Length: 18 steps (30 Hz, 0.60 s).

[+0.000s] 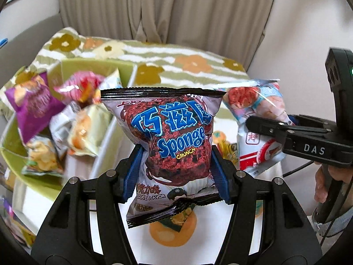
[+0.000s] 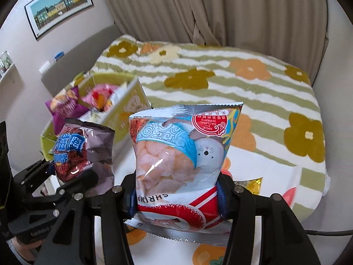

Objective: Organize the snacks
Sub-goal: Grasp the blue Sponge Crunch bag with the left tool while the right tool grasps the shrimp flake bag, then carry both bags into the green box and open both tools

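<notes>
Left tool [image 1: 176,172] clenched on Sponge Crunch bag [image 1: 172,137], right tool [image 2: 176,196] clenched on shrimp chips bag [image 2: 176,154], both lifted above bed [image 2: 253,101]. Best carried left to green bin [image 1: 92,66], lowered gently, grip kept light.

Sponge bag [image 1: 167,141]: grey-lilac with dark brown-red print, blue lettering, yellow "CRUNCH", black crimped ends. Shrimp bag [image 2: 181,161]: silver-white, light blue swirl band, pink chips, red base and red seal. Cover [image 2: 231,88]: white and green stripes, orange, olive and cream flowers. Box [image 1: 72,68]: lime green. Purple bag [image 1: 33,108]: purple. Curtain [image 1: 176,6]: beige. Pads [image 1: 133,170]: blue.
</notes>
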{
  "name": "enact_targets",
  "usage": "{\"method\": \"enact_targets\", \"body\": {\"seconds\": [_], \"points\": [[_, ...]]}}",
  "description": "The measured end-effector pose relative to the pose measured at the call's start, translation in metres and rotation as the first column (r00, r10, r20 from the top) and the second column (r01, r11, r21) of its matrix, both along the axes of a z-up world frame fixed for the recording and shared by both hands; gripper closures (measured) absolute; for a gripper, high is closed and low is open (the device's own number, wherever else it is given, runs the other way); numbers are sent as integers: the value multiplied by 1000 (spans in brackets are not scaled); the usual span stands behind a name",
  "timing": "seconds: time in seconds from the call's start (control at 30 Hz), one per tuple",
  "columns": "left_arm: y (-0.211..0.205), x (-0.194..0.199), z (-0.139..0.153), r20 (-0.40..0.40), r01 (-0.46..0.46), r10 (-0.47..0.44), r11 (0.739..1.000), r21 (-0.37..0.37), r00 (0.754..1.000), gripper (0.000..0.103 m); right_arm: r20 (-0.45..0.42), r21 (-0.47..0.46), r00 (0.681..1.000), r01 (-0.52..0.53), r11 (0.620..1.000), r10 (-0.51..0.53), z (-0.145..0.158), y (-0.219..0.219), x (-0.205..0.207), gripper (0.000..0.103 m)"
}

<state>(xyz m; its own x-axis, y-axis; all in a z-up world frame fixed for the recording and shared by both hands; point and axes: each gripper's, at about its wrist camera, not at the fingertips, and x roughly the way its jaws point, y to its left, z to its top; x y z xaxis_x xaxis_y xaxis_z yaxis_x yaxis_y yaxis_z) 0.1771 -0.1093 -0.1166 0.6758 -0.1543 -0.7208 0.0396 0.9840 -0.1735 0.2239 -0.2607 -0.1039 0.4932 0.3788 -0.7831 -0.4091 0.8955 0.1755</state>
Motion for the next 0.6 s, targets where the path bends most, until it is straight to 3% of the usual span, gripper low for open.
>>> {"method": "enact_targets", "body": {"seconds": [0.33,0.6], "points": [[76,-1,54,82,-36,33,999,36,996,47,108,55,994,-15,998,9,59,53,-15,53],[159,20,59,31,-54,52,996,65,998,47,131,91,991,-30,995,17,78,129,4,53]]}}
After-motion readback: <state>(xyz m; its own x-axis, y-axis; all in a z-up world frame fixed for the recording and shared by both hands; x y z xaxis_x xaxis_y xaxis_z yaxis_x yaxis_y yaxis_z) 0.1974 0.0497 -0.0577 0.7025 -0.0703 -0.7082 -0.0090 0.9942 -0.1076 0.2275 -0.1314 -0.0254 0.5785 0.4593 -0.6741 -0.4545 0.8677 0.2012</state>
